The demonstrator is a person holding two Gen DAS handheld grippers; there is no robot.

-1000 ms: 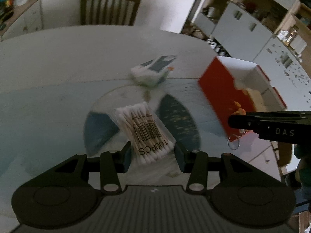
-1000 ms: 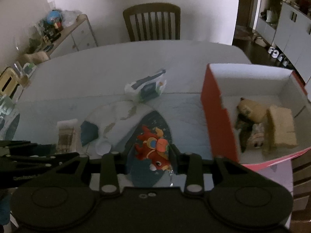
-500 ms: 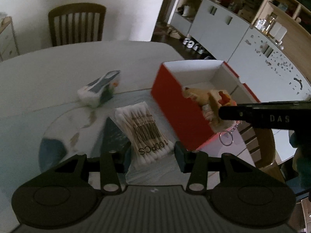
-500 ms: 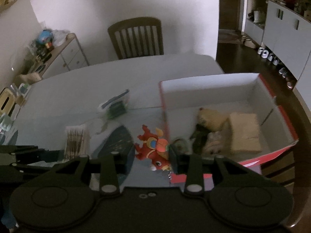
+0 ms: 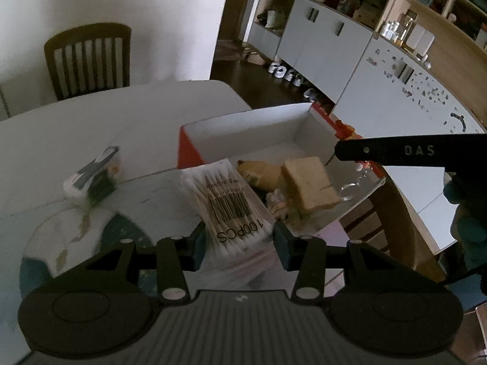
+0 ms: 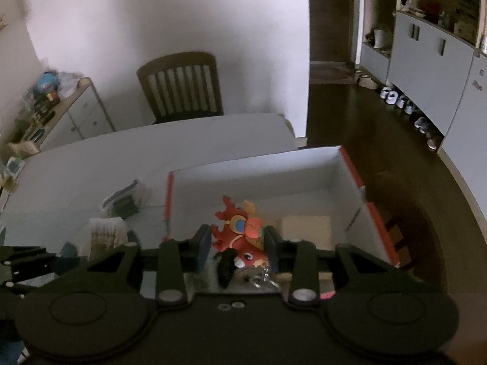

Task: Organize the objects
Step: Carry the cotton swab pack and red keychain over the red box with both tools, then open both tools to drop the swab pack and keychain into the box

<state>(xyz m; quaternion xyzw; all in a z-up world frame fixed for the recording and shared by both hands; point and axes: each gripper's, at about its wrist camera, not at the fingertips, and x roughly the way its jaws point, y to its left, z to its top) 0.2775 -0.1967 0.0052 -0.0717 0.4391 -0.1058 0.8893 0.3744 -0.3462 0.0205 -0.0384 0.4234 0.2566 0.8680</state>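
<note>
My left gripper (image 5: 239, 245) is shut on a clear bag of cotton swabs (image 5: 226, 200) labelled 100PCS and holds it above the near left corner of the red box (image 5: 190, 152). My right gripper (image 6: 237, 245) is shut on a red toy keychain (image 6: 242, 234) and holds it over the inside of the same box (image 6: 350, 170). The box is white inside and holds a tan sponge block (image 5: 307, 184) and a yellowish soft item (image 5: 258, 173). The right gripper also shows from the side in the left wrist view (image 5: 404, 150), over the box's right rim.
A small white and green packet (image 5: 94, 178) lies on the white table (image 5: 91, 115) left of the box; it also shows in the right wrist view (image 6: 124, 200). A wooden chair (image 6: 179, 86) stands at the far side. Cabinets (image 5: 319, 45) line the right wall.
Both grippers have moved right toward the box with their loads. The keychain is now over the box's inside, and the swab bag has reached the box's near left corner.
</note>
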